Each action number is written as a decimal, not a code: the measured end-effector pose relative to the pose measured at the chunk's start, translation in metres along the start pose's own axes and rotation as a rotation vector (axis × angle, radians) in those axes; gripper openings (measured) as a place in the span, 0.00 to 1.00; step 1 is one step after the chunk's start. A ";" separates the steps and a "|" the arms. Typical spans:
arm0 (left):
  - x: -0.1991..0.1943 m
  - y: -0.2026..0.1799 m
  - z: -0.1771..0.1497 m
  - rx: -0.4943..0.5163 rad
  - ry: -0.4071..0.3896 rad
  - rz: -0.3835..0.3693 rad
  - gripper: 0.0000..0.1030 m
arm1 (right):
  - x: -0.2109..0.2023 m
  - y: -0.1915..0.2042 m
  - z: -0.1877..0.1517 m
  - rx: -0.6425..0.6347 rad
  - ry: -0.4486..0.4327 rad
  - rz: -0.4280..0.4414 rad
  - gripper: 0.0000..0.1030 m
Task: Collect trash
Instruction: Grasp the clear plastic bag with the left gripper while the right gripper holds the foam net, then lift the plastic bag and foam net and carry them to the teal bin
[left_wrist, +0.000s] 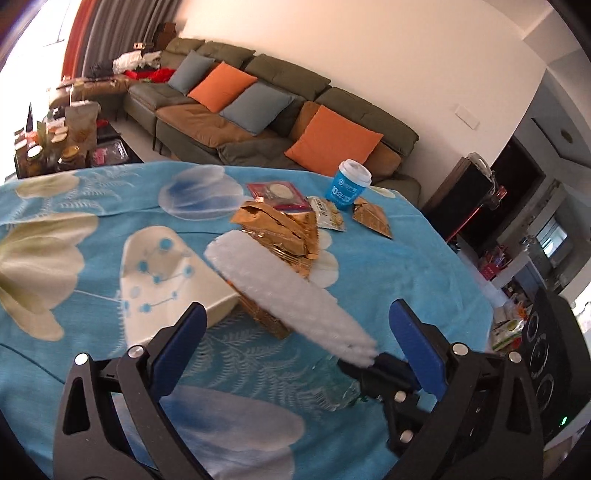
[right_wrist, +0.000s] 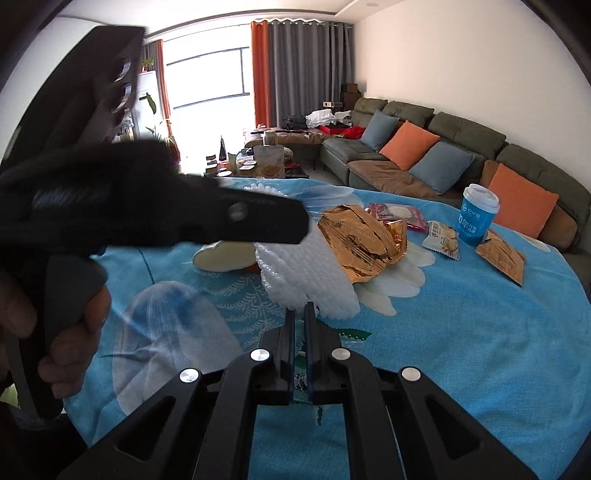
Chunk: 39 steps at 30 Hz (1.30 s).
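Observation:
My right gripper (right_wrist: 301, 310) is shut on one end of a white foam net sleeve (right_wrist: 306, 277) and holds it above the blue flowered tablecloth (right_wrist: 461, 350). In the left wrist view the sleeve (left_wrist: 291, 291) stretches from the right gripper's tips (left_wrist: 373, 360) out over a crumpled gold foil bag (left_wrist: 284, 229). My left gripper (left_wrist: 299, 325) is open and empty, its jaws wide apart on either side of the sleeve's near end. Beyond lie a red snack packet (left_wrist: 277, 192), a small cracker packet (left_wrist: 328, 214), a small gold wrapper (left_wrist: 373, 218) and a blue paper cup (left_wrist: 347, 184).
A white pouch (left_wrist: 173, 273) lies left of the gold bag. A green sofa (left_wrist: 258, 110) with orange and grey cushions runs behind the table. A cluttered low table (left_wrist: 62, 144) stands at far left. A black speaker (left_wrist: 546, 362) is at the right edge.

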<state>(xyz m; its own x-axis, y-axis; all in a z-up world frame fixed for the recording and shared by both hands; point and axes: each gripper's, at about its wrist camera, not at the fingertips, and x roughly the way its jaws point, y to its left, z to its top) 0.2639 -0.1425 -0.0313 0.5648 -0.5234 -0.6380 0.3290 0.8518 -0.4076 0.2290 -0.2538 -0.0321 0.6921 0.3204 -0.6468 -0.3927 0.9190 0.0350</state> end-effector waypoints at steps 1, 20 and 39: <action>0.002 -0.002 0.000 -0.004 0.005 -0.009 0.94 | -0.001 0.000 -0.001 -0.001 -0.005 -0.007 0.04; 0.032 -0.022 0.004 0.018 0.025 0.001 0.75 | -0.021 -0.024 -0.029 0.097 -0.020 -0.029 0.46; 0.024 -0.023 -0.001 0.082 -0.037 0.013 0.11 | -0.016 -0.040 -0.039 0.219 0.022 0.038 0.11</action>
<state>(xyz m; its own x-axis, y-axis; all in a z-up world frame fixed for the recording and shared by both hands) 0.2695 -0.1748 -0.0380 0.5961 -0.5127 -0.6179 0.3817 0.8580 -0.3436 0.2102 -0.3050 -0.0532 0.6648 0.3526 -0.6586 -0.2752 0.9352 0.2229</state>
